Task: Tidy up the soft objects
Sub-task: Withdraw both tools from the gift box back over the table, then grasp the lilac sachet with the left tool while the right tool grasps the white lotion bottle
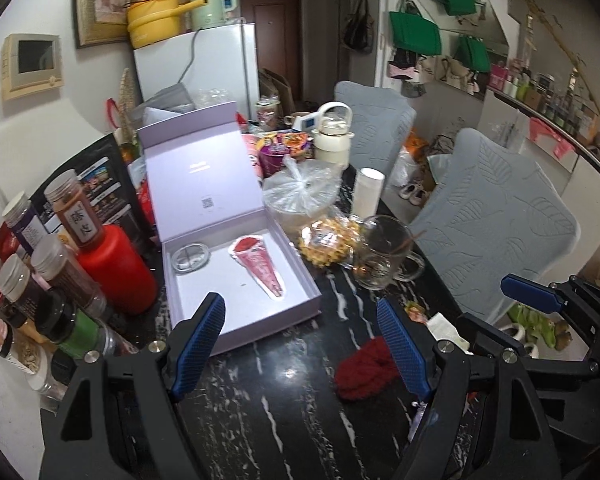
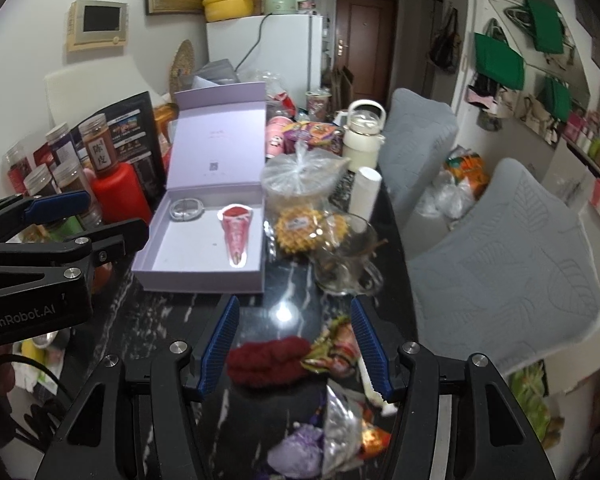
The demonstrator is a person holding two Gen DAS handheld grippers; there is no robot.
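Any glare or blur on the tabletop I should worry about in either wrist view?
Left wrist view: a bright ceiling-light glare spot on the black marble table beside the red knitted item, otherwise sharp. Right wrist view: similar glare above it, and the wrappers nearest the lens look soft.

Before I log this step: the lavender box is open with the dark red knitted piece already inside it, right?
Not quite. The lavender box is open, but the dark red knitted piece lies on the black table outside it, as the right wrist view shows.

Black marble table (image 1: 284, 392), two grey chairs (image 1: 496, 216), white fridge (image 1: 204, 64), brown door (image 1: 278, 36).
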